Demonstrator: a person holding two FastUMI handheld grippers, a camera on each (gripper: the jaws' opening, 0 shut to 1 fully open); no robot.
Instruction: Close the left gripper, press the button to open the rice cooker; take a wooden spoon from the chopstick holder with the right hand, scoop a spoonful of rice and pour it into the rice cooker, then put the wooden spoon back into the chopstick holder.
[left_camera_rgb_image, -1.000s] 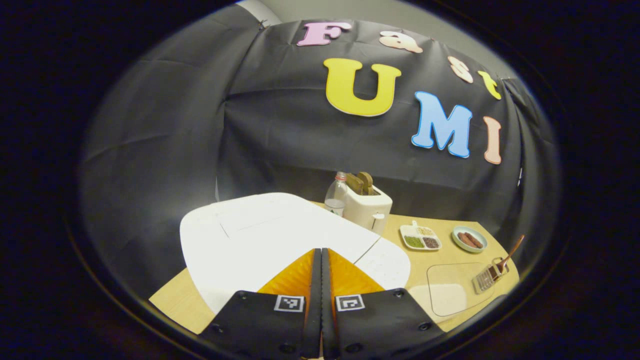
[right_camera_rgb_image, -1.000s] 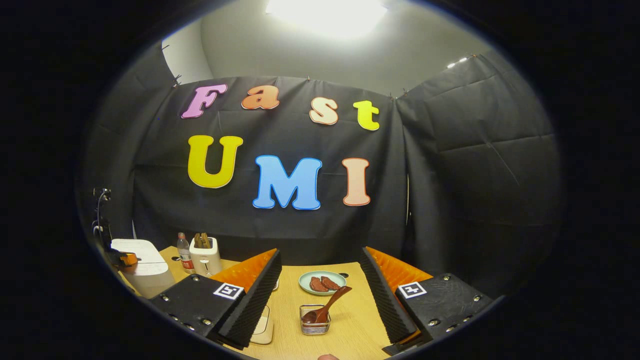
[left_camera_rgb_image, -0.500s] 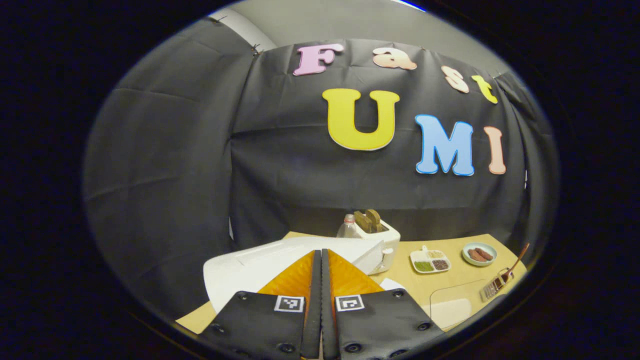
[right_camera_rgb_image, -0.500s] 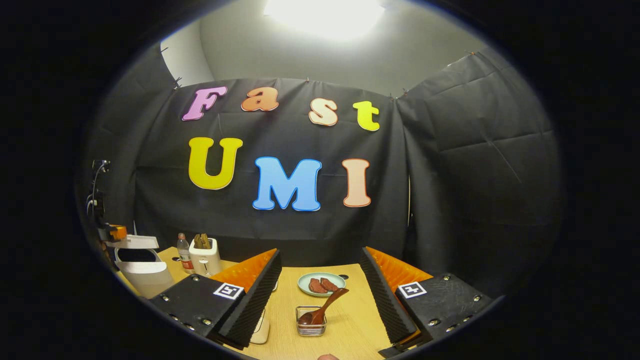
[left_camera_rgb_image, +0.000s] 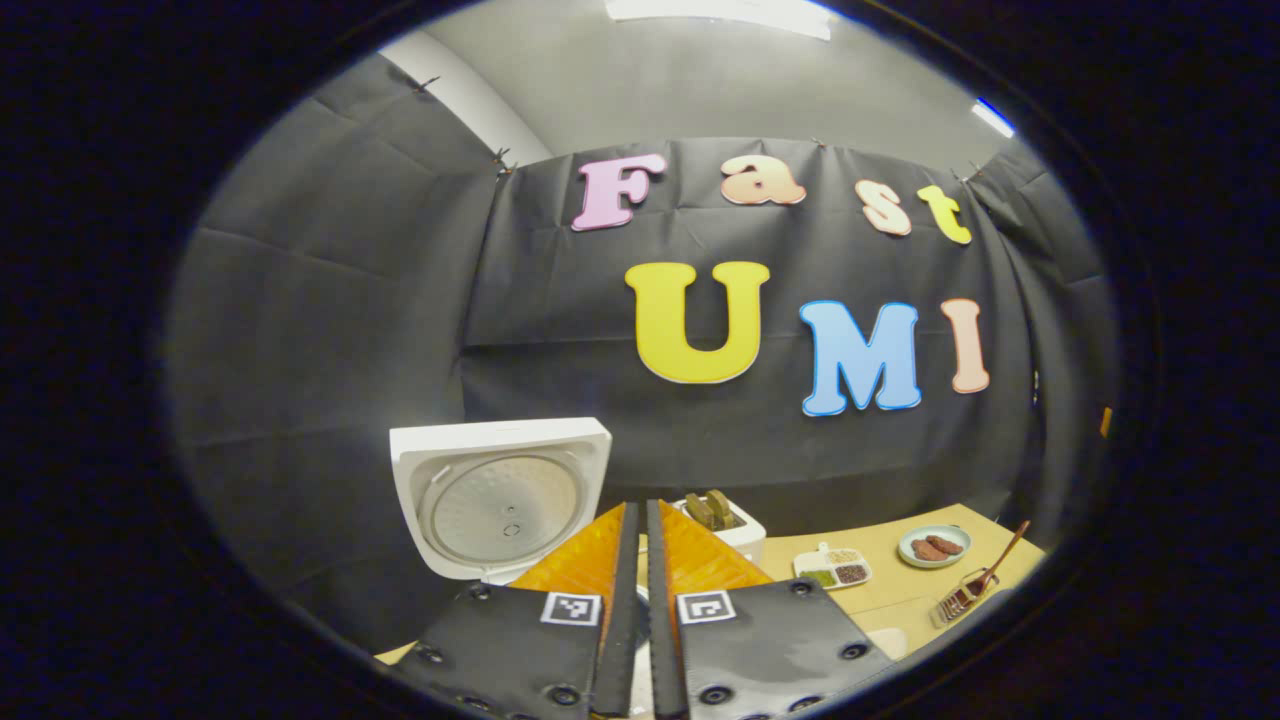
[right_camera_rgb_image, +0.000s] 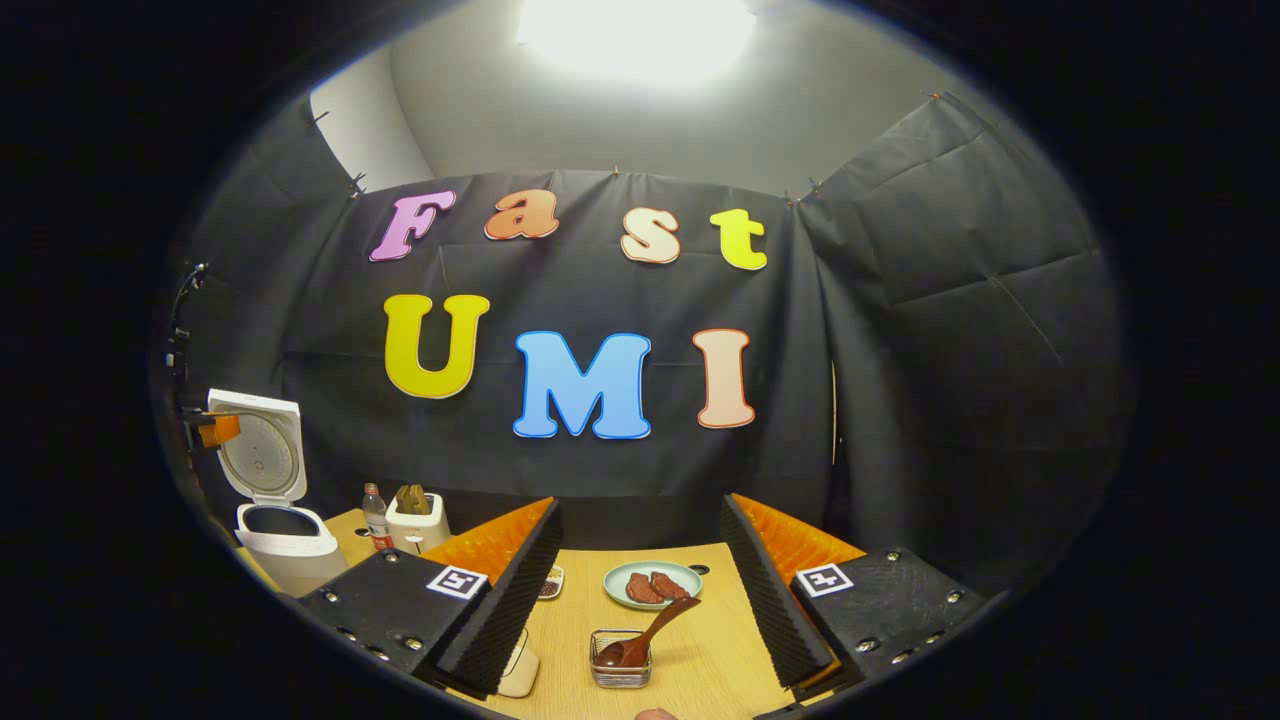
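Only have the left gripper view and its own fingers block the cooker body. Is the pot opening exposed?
Observer: Yes. In the right gripper view the lid stands upright and the rice cooker shows an open mouth.
Operator: Right gripper state?
Observer: The right gripper is open and holds nothing.
Operator: Lined up on the spoon?
Observer: The wooden spoon sits in the chopstick holder ahead, framed between its fingers, untouched.

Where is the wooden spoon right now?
In the right gripper view, the wooden spoon leans in the chopstick holder on the table, just before the plate, between the open fingers.
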